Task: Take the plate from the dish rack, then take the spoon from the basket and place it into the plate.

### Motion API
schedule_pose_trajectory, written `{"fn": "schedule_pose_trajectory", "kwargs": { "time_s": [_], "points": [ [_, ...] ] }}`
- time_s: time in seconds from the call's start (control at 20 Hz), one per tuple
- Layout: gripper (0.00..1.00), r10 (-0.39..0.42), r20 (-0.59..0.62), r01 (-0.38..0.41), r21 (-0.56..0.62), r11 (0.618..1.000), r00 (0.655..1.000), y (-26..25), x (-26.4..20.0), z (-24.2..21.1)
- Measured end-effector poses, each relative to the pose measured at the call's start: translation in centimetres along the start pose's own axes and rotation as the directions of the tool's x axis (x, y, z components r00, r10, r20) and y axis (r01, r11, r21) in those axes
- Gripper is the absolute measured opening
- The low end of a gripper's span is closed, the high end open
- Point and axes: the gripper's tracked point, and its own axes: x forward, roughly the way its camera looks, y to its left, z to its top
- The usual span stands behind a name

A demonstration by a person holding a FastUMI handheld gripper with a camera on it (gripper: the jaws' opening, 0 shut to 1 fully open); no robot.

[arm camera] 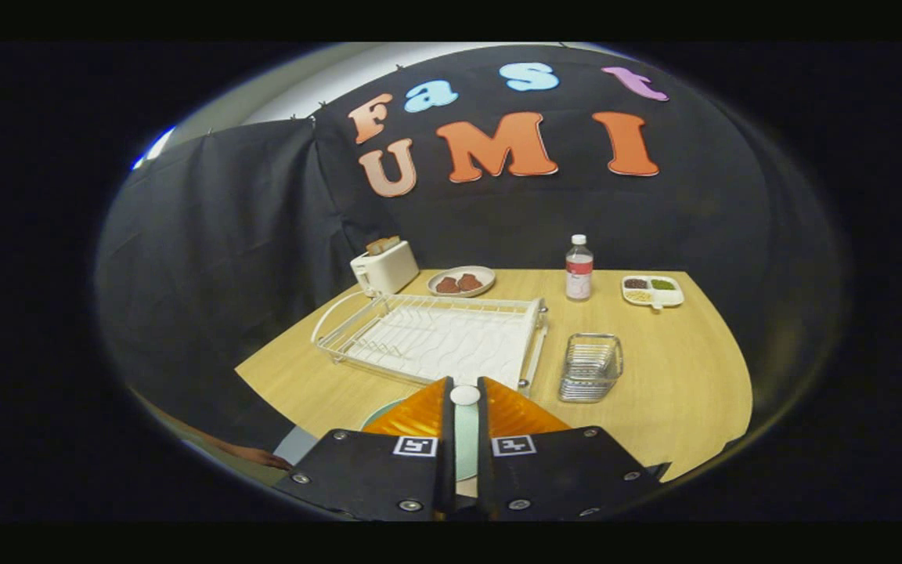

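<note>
My gripper (464,382) is shut on a white spoon (464,395), whose rounded end shows between the two fingertips. Below the fingers lies a pale green plate (383,412) on the near part of the table; its rim shows left of the left finger and its face through the narrow gap between the fingers. The white wire dish rack (435,341) stands just beyond the fingertips with no dish in it. To its right, beyond the right finger, stands the small wire basket (590,366), which looks empty.
At the back of the wooden table (678,384) stand a toaster (384,266), a plate with brown food (461,280), a clear bottle (579,268) and a divided white dish (652,290). A person's hand (259,456) shows by the table's near left edge.
</note>
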Motion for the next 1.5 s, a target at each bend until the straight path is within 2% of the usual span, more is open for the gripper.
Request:
{"fn": "schedule_pose_trajectory", "kwargs": {
  "time_s": [0.35, 0.65, 0.85, 1.05, 1.5],
  "points": [
    [0.11, 0.074, -0.103, -0.070, 0.040, 0.997, 0.992, 3.6, 3.8, -4.1],
    [0.11, 0.061, -0.154, -0.064, -0.013, 0.998, 0.986, 4.2, 5.0, -6.4],
    [0.11, 0.073, -0.151, -0.075, -0.007, 0.997, 0.986, 4.3, 5.2, -6.7],
    [0.15, 0.070, -0.229, -0.050, 0.091, 0.995, 0.971, 3.8, 5.3, -9.3],
    [0.22, 0.037, -0.354, 0.032, 0.186, 0.982, 0.935, 2.1, 4.9, -14.3]
  ]
}}
